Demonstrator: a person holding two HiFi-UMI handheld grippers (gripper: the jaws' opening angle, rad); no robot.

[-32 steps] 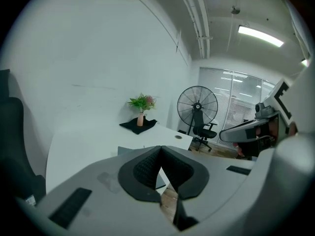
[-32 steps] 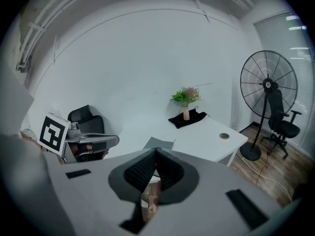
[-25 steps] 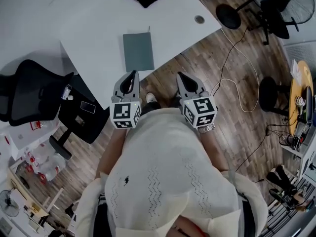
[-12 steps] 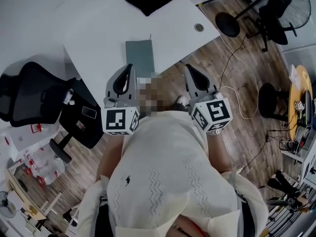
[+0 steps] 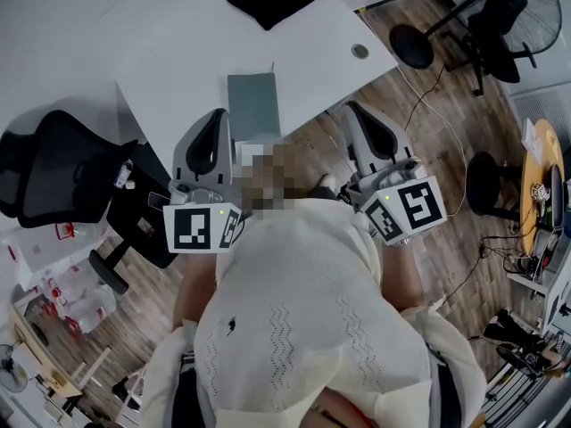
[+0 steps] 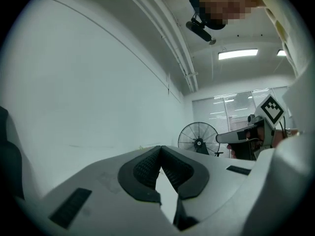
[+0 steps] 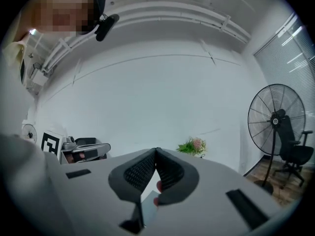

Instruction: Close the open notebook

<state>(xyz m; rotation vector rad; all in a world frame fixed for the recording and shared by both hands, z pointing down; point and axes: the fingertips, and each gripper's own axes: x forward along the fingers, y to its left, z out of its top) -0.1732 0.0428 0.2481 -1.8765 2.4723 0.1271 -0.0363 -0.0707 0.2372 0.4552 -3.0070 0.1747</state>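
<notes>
Closed grey notebook (image 5: 253, 102) lies flat on the white worktop (image 5: 178, 52), near its front edge. In the head view the left gripper (image 5: 217, 114) and right gripper (image 5: 355, 107) flank it. Both pairs of fingers are clenched tip to tip, grasping nothing.
</notes>
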